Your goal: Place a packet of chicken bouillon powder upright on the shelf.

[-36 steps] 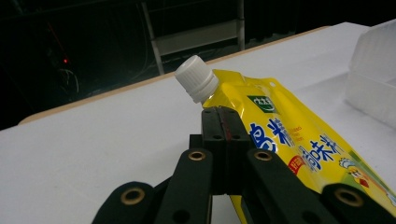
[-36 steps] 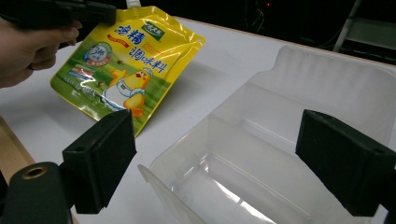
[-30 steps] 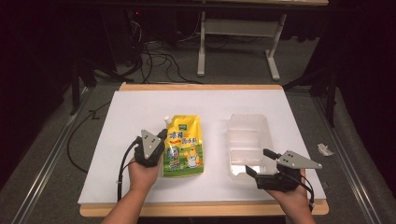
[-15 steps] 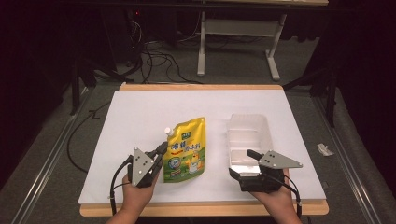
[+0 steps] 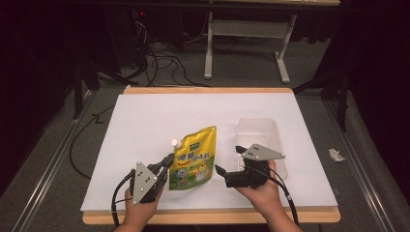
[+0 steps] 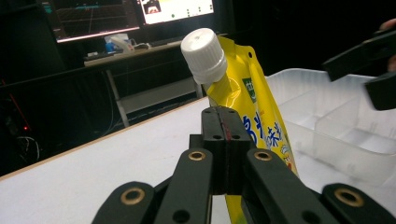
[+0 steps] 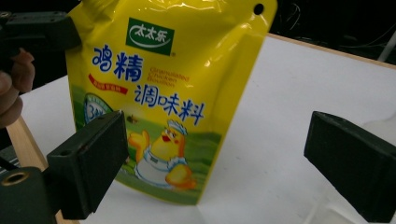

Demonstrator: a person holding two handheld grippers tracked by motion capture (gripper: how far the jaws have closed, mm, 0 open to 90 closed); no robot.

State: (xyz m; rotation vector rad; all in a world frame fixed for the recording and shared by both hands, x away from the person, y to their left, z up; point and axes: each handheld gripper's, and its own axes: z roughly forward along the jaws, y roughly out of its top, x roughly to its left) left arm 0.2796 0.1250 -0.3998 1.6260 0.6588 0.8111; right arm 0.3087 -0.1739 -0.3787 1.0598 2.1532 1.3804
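Observation:
A yellow seasoning pouch (image 5: 196, 157) with a white screw cap (image 5: 175, 143) stands tilted near the table's front. My left gripper (image 5: 167, 162) is shut on the pouch's left edge below the spout. In the left gripper view the jaws (image 6: 226, 135) are pressed together, with the pouch (image 6: 261, 121) and cap (image 6: 203, 53) rising behind them. My right gripper (image 5: 227, 159) stands open just right of the pouch. In the right gripper view it (image 7: 222, 161) faces the printed front of the pouch (image 7: 173, 93) with nothing between its jaws.
A clear plastic divided container (image 5: 261, 130) sits right of the pouch, behind my right hand. White sheet (image 5: 159, 116) covers the table, with a wooden edge at the front. A paper scrap (image 5: 336, 154) lies on the floor to the right.
The pouch has gone from lying flat to standing tilted, drawn nearer the front edge by my left gripper. My right gripper has moved left from the container toward the pouch.

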